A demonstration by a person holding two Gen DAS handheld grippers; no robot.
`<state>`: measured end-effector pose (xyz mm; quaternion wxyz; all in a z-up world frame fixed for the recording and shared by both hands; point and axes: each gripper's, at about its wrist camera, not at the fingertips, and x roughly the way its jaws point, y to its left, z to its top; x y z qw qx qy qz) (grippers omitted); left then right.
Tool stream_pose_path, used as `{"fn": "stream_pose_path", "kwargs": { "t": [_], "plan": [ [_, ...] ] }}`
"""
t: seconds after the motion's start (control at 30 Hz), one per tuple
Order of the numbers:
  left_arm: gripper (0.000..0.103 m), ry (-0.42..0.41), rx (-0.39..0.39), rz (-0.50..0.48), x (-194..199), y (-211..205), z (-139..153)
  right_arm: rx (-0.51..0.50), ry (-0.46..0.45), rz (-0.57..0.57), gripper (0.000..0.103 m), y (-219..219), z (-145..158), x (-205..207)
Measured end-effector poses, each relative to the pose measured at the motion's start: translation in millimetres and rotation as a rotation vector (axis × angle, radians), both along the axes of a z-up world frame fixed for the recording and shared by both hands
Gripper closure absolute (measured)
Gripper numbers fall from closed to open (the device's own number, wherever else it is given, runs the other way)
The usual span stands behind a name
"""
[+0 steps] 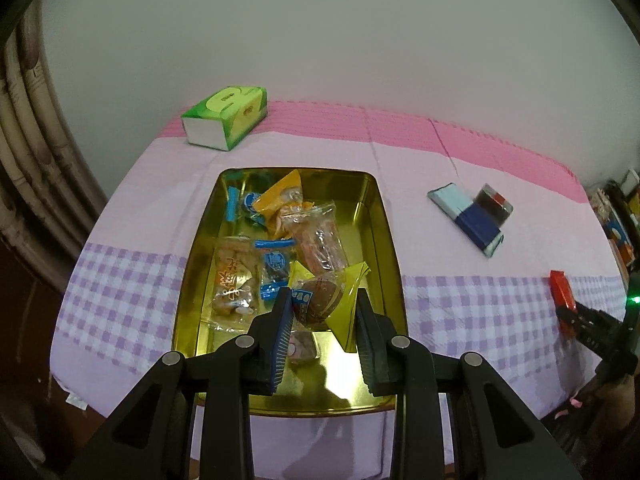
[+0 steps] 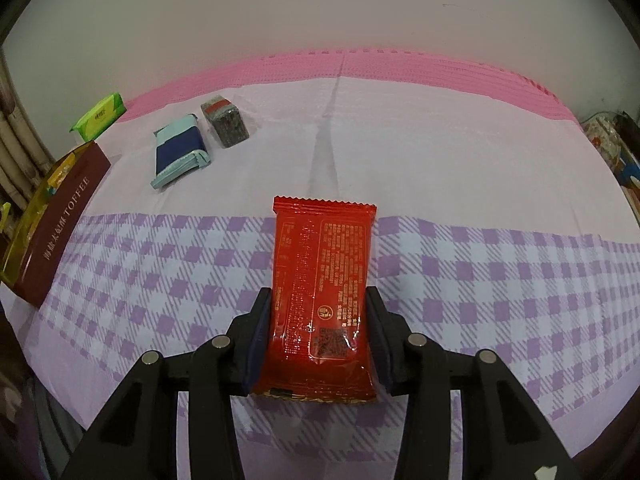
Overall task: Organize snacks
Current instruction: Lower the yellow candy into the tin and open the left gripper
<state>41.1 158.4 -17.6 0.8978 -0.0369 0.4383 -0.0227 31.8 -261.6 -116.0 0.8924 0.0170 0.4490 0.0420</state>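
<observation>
Left wrist: left gripper [image 1: 323, 300] pinches a yellow-wrapped cake [image 1: 325, 302] over the gold tin [image 1: 390, 236], which is already crowded with snacks. Crinkly film could slip, or the cake could land on the heap and slide.

Right wrist: right gripper [image 2: 318, 300] clamps a red packet [image 2: 322, 280] just above the tablecloth [image 2: 480, 280], well apart from the tin; glossy wrap may squirm loose in carrying.

The gold tin [image 1: 384, 216] is viewed steeply from close above; both views share the blue packet [image 1: 466, 216] [image 2: 180, 152], at two and ten o'clock.
</observation>
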Motion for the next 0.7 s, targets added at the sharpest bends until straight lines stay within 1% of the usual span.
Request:
{"fn": "stream_pose_path", "kwargs": {
  "t": [0.17, 0.33, 0.4, 0.7],
  "plan": [
    [0.072, 0.003, 0.030, -0.019, 1, -10, -7, 0.002, -0.013, 0.007, 0.061, 2, 1, 0],
    [0.072, 0.004, 0.080, -0.037, 2, -20, -13, -0.017, -0.041, 0.012, 0.061, 6, 0, -2],
    [0.072, 0.005, 0.083, -0.038, 2, -20, -14, -0.034, -0.050, 0.015, 0.061, 8, -1, -2],
    [0.072, 0.024, 0.098, -0.026, 7, -19, -20, -0.021, -0.055, 0.014, 0.061, 8, -1, -4]
  ]
}}
